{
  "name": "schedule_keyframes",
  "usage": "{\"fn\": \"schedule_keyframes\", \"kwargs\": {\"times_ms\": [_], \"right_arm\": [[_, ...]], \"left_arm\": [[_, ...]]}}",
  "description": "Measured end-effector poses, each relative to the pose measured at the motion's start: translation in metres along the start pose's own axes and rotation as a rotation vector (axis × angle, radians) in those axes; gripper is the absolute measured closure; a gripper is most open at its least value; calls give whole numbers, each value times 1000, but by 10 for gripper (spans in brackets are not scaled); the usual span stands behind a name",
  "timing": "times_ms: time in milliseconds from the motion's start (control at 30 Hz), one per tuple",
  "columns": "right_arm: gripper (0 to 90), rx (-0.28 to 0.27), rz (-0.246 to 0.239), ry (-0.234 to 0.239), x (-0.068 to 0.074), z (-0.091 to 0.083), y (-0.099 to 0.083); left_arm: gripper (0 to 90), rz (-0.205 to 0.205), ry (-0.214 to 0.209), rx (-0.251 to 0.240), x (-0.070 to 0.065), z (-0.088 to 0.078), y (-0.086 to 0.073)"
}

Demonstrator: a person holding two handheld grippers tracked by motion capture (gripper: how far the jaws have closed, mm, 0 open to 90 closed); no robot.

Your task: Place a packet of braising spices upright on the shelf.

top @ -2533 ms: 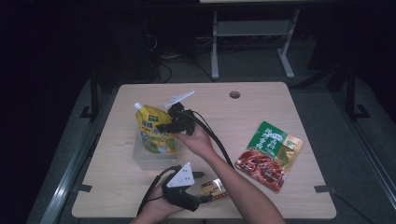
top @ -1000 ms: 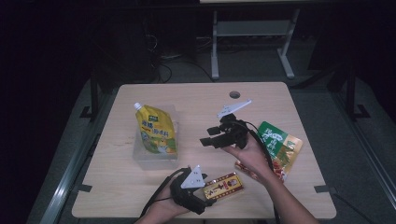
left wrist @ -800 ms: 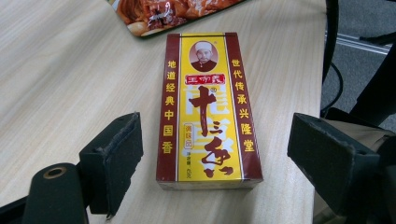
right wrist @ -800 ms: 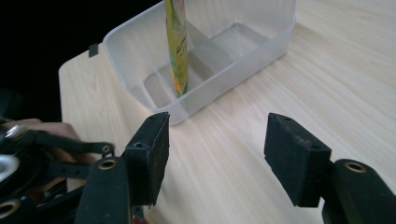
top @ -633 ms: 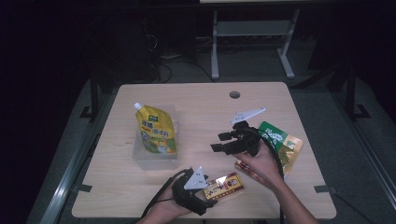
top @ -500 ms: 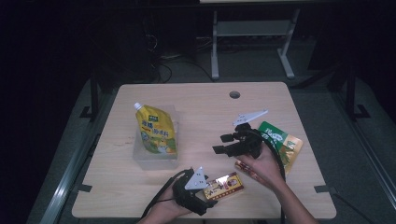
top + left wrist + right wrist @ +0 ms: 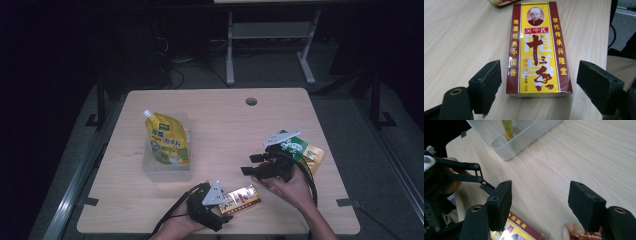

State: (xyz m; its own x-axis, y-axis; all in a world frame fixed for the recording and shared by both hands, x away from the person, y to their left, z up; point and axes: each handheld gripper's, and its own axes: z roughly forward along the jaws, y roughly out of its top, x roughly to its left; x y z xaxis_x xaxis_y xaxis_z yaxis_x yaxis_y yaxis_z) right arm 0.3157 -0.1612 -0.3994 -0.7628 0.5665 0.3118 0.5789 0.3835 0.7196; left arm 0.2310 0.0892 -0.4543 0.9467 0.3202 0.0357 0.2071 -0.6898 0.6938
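- The table [image 7: 220, 115] is a light wood-grain top with a round hole near its far edge; it carries everything listed below.
- A clear plastic tub [image 7: 167, 170] stands on the left half of the table. The same tub [image 7: 524, 142] appears at the top of the right gripper view.
- A yellow spouted pouch [image 7: 166, 139] lies in the tub, spout toward the far left.
- A green packet [image 7: 300, 147] lies on the right side of the table, partly hidden behind my right gripper.
- My right gripper [image 7: 255, 165] hovers above the table beside the green packet, held in my right hand [image 7: 290, 187]. Its jaws are spread wide with only bare table between them.
- My left gripper [image 7: 227, 200] sits at the near edge of the table. Its jaws stand apart on either side of the spice box, not touching it.
- The red-and-yellow spice box [image 7: 537, 47] lies flat on the table, its near end between my left jaws; the box [image 7: 241, 198] lies near the front edge.
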Motion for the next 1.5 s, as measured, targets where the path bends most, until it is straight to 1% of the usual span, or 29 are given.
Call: {"fn": "schedule_keyframes", "kwargs": {"times_ms": [33, 67, 133, 167, 200, 233, 300, 367, 400, 600, 700, 767, 800, 867, 900, 933, 1067, 1100, 1133, 1167, 1300, 1333, 1500], "right_arm": [[349, 0, 0, 0, 0, 0, 0], [349, -7, -1, -10, -1, -2, -4], [347, -7, 18, -24, -1, -4, -10], [347, -7, 18, -24, -1, -4, -10], [344, -8, 32, -32, -3, -4, -15], [340, -4, 37, -37, -3, -4, -16], [337, -1, 37, -50, -4, -5, -19], [336, -2, 35, -55, -5, -5, -20], [332, -2, 42, -60, -6, -6, -22], [321, -6, 47, -72, -6, -7, -25], [319, -9, 57, -75, -6, -9, -27], [317, -12, 53, -81, -7, -9, -28], [316, -14, 65, -79, -8, -10, -29], [314, -15, 65, -81, -8, -9, -30], [314, -15, 65, -81, -8, -9, -30], [308, 1, 64, -91, -7, -8, -31], [308, 15, 70, -100, -6, -6, -33], [308, 16, 61, -102, -6, -5, -33], [307, 21, 74, -103, -5, -5, -32], [308, 18, 68, -99, -6, -5, -33], [308, 24, 77, -97, -5, -4, -34], [305, 25, 79, -98, -6, -3, -34], [300, 24, 84, -96, -6, -3, -35]], "left_arm": [[197, -1, 0, 5, 0, 1, 0], [210, -4, -3, 13, -1, 2, 0], [232, -2, -4, 22, -2, 3, 0], [246, -2, -4, 22, -2, 3, 0], [255, -4, -2, 28, -2, 5, -1], [260, 0, -1, 38, -1, 5, 0], [277, -4, 3, 48, -1, 6, -1], [288, 1, 3, 56, 0, 6, 0], [296, 0, 4, 59, 0, 7, 0], [298, 7, 0, 71, 2, 9, 0], [298, 0, -1, 78, 2, 10, 0], [303, 2, 2, 80, 1, 11, 0], [304, -1, -2, 83, 2, 11, 0], [307, -2, -4, 88, 2, 11, 1], [309, -2, -4, 88, 2, 11, 1], [311, -9, 0, 86, 2, 11, 1], [317, -15, -3, 92, 3, 11, 2], [318, -17, -4, 94, 3, 11, 2], [319, -18, -4, 93, 3, 11, 3], [319, -18, -4, 93, 3, 11, 3], [322, -20, -4, 92, 3, 12, 3], [322, -27, 0, 83, 3, 12, 3], [324, -26, 16, 68, 2, 11, 4]]}}
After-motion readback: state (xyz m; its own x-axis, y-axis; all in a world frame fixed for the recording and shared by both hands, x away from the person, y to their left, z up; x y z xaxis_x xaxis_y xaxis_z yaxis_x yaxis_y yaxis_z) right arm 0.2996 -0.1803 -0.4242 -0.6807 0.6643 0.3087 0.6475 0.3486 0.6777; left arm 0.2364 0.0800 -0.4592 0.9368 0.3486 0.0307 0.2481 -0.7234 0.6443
